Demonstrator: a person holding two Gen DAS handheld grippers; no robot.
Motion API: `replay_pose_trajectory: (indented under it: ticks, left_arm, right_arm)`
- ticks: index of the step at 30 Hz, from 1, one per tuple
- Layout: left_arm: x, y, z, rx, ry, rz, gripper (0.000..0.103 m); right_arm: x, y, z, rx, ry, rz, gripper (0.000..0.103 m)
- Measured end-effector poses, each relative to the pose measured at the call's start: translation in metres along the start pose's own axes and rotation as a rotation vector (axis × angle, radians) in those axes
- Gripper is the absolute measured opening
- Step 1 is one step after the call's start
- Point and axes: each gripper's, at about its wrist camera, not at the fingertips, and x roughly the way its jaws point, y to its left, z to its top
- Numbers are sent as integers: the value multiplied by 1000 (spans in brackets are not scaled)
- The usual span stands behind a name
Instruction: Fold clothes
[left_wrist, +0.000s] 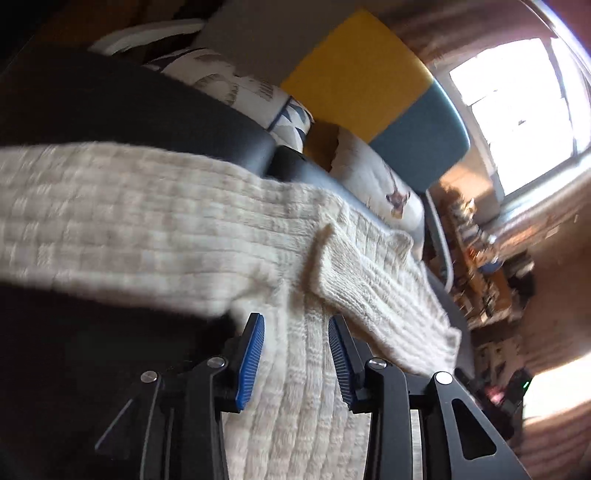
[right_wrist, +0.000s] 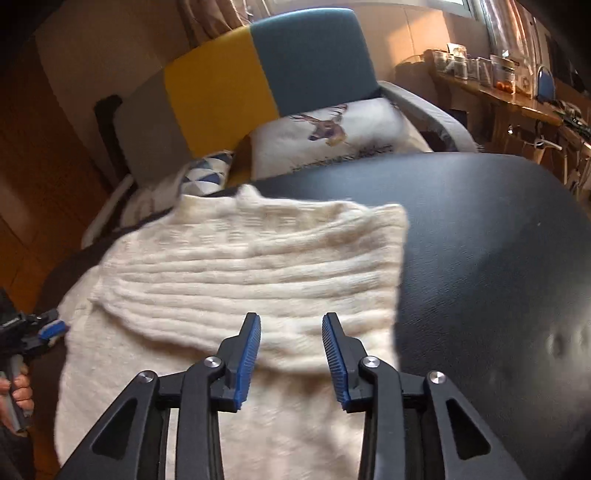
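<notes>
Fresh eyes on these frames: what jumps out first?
The cream knit sweater spread over the black padded surface fills the middle of both views, one sleeve folded across its body. Both the right tool and the left tool hover open just above it. Behind stands a yellow-and-blue chair with a deer-print cushion.

I am seeing a black padded surface (right_wrist: 480, 240) spreading ahead and to the right of the right hand-held gripper. Beyond it a chair with a yellow and teal backrest (right_wrist: 266, 70) is standing, and a white deer-print cushion (right_wrist: 332, 129) is leaning against that backrest. A blue triangle-patterned cushion (right_wrist: 208, 173) is lying just left of it. Far right, a cluttered wooden shelf (right_wrist: 517, 92) is catching sunlight. From the left hand-held gripper, a bright window (left_wrist: 517, 110) is glaring at upper right.
</notes>
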Motion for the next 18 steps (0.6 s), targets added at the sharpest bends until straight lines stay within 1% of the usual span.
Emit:
replay_pose_trajectory:
  ticks: [1,2,4,5,7,10,13,16,18]
  left_arm:
    - [-20,24,-1,-86,-34,-24,40]
    - [-40,47,-2,-164,-69,-33,40]
    - [-82,95,-1,-287,-152,-25,40]
    - [-103,119,-1,-336,-193,2,40]
    - [-143,164,3,-442,-277,66,40]
    - [-189,218,12,-565,-366,109,41]
    - [-207,247,26,-620,-393,126,43]
    - [-205,263,43,-671,-387,106,47]
    - [-194,264,57,-667,-370,96,48]
  right_arm:
    - [-4,12,-10,14,9,65,42]
    - [-4,24,-22,19,21,115,43]
    - [-3,52,-46,10,53,196,45]
    - [0,65,-57,4,74,223,45]
    - [7,87,-75,-15,128,251,45]
    - [19,115,-96,-84,199,224,45]
    - [26,125,-105,-103,221,192,46]
    - [29,121,-103,-70,218,174,46]
    - [30,121,-102,-60,221,160,46]
